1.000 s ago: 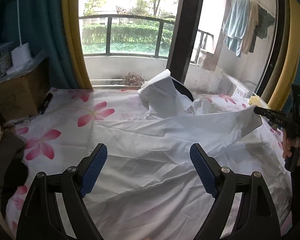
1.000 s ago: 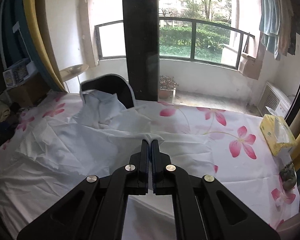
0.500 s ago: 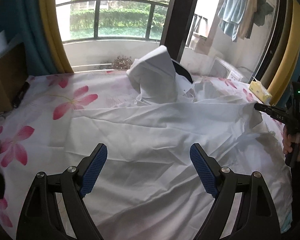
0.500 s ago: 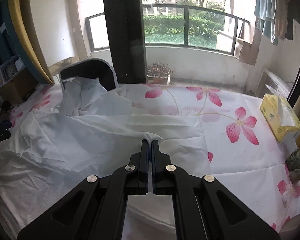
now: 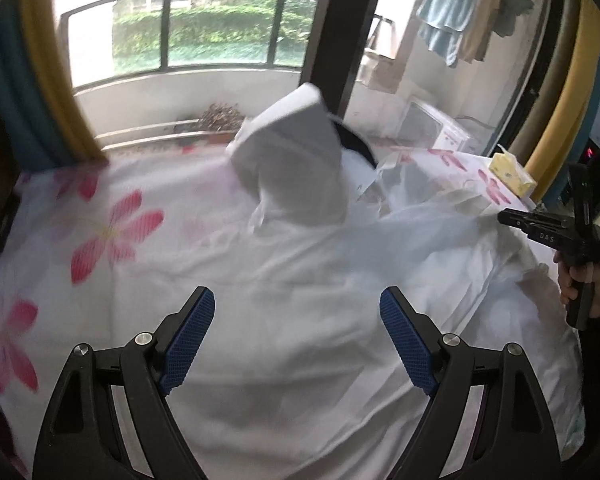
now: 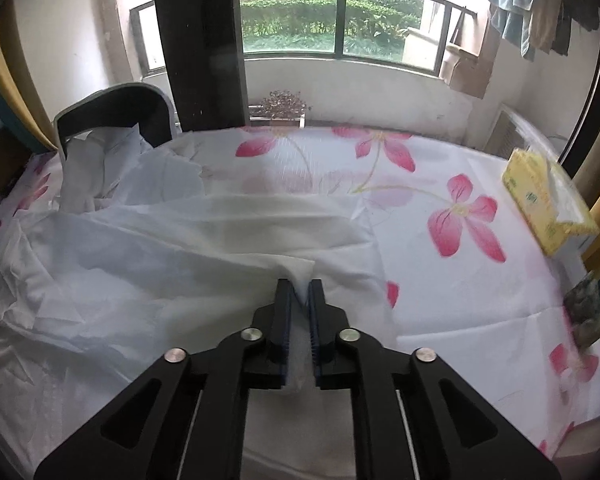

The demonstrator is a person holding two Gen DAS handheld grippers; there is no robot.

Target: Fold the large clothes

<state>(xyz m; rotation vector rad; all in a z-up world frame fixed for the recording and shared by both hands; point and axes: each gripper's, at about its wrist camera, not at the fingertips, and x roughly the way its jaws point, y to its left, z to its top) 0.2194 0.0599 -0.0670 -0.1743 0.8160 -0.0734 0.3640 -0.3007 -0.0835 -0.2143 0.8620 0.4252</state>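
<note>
A large white garment [image 5: 300, 264] lies spread and wrinkled over the flowered bed sheet [image 5: 112, 232]; one part is draped over a dark chair back [image 5: 300, 152]. My left gripper [image 5: 296, 320] is open and empty, hovering above the cloth. My right gripper [image 6: 300, 292] has its jaws slightly parted with a fold of the white garment [image 6: 180, 248] between them, low over the bed. The right gripper also shows in the left wrist view [image 5: 540, 228], at the garment's right edge.
A yellow tissue box [image 6: 548, 204] sits at the bed's right edge. A dark chair [image 6: 112, 108] stands at the far side by a black window post [image 6: 200, 44]. Yellow curtains [image 5: 56, 72] hang at both sides. Laundry [image 5: 452, 12] hangs outside.
The right gripper's jaws have parted a little from fully shut and it moved the garment edge rightward. The left gripper swung right over the cloth, still open.
</note>
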